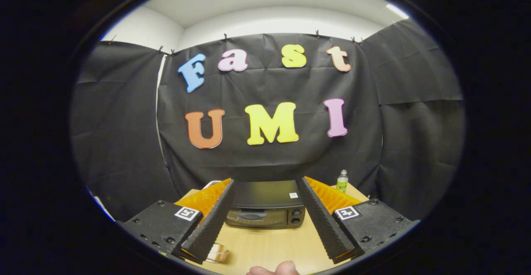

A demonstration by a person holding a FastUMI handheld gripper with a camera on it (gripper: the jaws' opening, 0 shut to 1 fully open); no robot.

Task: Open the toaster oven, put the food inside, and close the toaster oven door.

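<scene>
The toaster oven (pixel 265 208) sits on the table (pixel 274 246) beyond the gripper (pixel 265 183), framed in the gap between its two fingers. Its door is closed, with a long handle across the top of the glass front and two round knobs stacked at the right side of the front panel. What lies behind the dark glass cannot be made out. A small pale sticker sits on the flat dark top, toward the right finger.

The food (pixel 218 253), a pale piece of bread with a brown crust in what looks like a clear wrapper or dish, lies on the table close to the base of the left finger and partly hidden by it, nearer than the oven and well apart from it.

The gripper is spread wide, its ridged fingers (pixel 213 221) angled outward and touching nothing; it is held above the table, facing the oven's front.

Just beyond the right finger's tip, beside the oven at the back of the table, stands a clear bottle (pixel 342 181) with a green label, upright and capped. Something white pokes out behind the left fingertip, too hidden to identify. A fingertip of a person's hand (pixel 276 268) shows nearest of all, between the finger bases.
</scene>
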